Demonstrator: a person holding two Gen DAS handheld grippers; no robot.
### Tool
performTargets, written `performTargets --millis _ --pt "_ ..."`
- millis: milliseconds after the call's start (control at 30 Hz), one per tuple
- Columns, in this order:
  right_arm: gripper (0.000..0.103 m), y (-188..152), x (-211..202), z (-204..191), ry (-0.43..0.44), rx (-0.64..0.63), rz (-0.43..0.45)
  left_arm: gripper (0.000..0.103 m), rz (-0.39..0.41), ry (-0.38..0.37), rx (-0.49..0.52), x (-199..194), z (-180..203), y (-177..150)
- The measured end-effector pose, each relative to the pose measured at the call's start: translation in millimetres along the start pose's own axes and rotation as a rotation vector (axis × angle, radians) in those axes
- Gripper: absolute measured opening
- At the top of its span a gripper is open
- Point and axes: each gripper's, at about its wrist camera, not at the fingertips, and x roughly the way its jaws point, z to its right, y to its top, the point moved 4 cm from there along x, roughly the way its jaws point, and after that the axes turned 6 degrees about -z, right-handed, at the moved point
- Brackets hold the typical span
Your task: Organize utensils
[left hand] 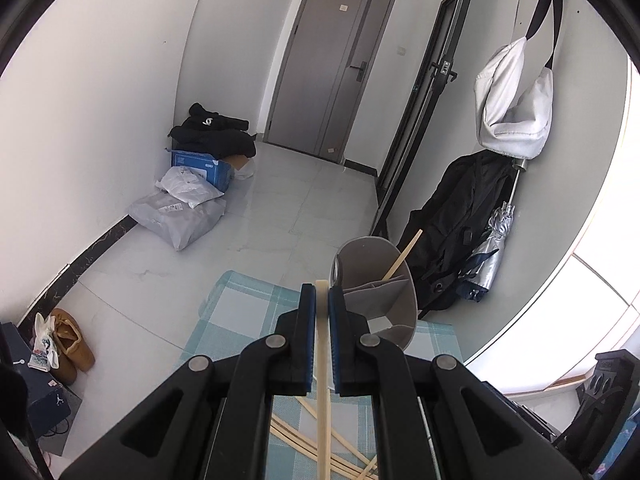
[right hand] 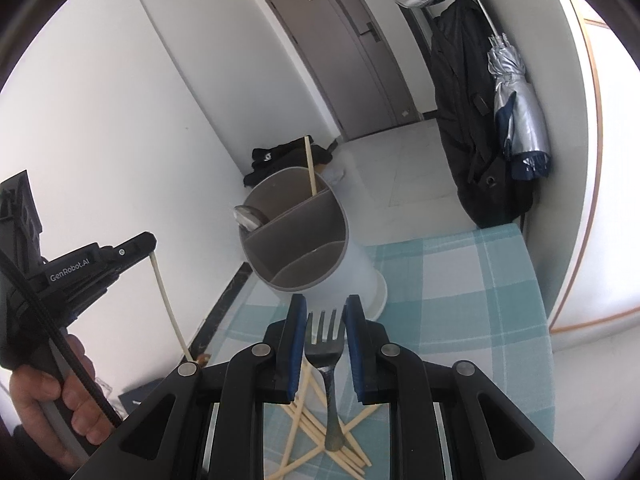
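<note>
My left gripper (left hand: 321, 292) is shut on a pale chopstick (left hand: 322, 380) and holds it above the table, left of the grey utensil holder (left hand: 394, 308); it also shows in the right wrist view (right hand: 150, 246) with the chopstick (right hand: 168, 304) hanging down. The holder (right hand: 316, 276) has dividers, one chopstick (right hand: 310, 168) standing in the back compartment and a spoon (right hand: 248, 216) at its left. My right gripper (right hand: 325, 316) is open above a metal fork (right hand: 330, 376) lying on several loose chopsticks (right hand: 304, 440) on the checked tablecloth (right hand: 460, 280).
Jackets and a folded silver umbrella (right hand: 516, 108) hang on the wall right of the table. Parcels and a blue box (left hand: 192, 184) lie on the floor by the left wall, shoes (left hand: 68, 344) nearer. A grey door (left hand: 332, 68) stands at the back.
</note>
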Motion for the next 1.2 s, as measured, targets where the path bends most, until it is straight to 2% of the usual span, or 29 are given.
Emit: performTargets --millis 300,700,900,1200 --pt "0.019 1 -16 2 -0.001 0.029 0.025 0.003 0.027 -0.038 -0.005 -14 12 20" --pt "0.019 27 -39 -3 0.041 0.041 0.091 0.003 0.042 -0.085 0.0 -13 30 49" --pt "0.019 56 -48 -13 0.071 0.03 0.131 0.003 0.074 -0.104 -0.021 -8 30 72" --pt "0.019 124 -54 -37 0.102 -0.03 0.209 0.003 0.126 -0.117 -0.081 10 23 114"
